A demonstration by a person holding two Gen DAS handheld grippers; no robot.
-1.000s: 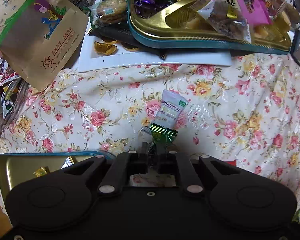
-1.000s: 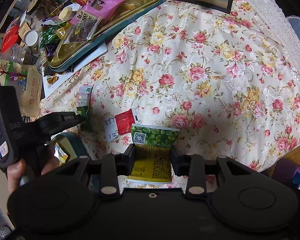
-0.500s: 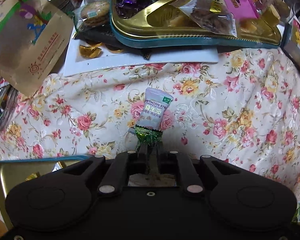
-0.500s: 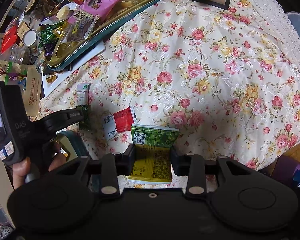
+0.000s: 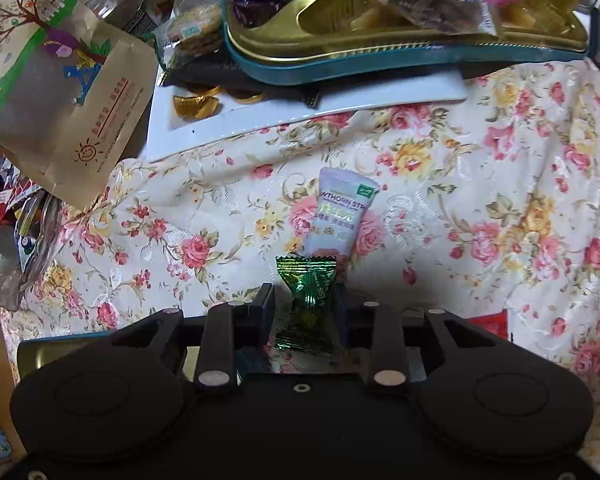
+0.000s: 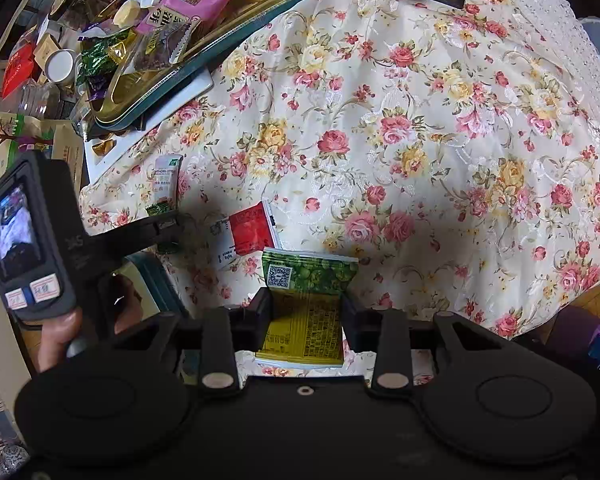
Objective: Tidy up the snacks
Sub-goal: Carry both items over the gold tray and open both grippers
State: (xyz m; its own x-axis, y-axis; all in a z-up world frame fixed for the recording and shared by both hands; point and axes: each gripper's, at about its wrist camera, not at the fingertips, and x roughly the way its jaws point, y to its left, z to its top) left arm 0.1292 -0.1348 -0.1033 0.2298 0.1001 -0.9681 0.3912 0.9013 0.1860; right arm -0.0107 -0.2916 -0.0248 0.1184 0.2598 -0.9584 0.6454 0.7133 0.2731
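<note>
My left gripper is open, with a green foil candy lying loose between its fingers on the floral cloth. A pale hawthorn strip packet lies just beyond it. My right gripper is shut on a green-and-yellow snack packet and holds it above the cloth. A red-and-white sachet lies beside it. The left gripper also shows in the right wrist view, with the hawthorn packet in front of it. A gold tray with a teal rim is piled with snacks at the back.
A second gold tray sits low on the left, beside my left gripper. A brown paper bag and a white board with gold-wrapped sweets lie at the back left. The table edge drops off on the right.
My left gripper has opened and let go of the green candy, which now lies on the cloth. The right gripper has held still with its packet.
</note>
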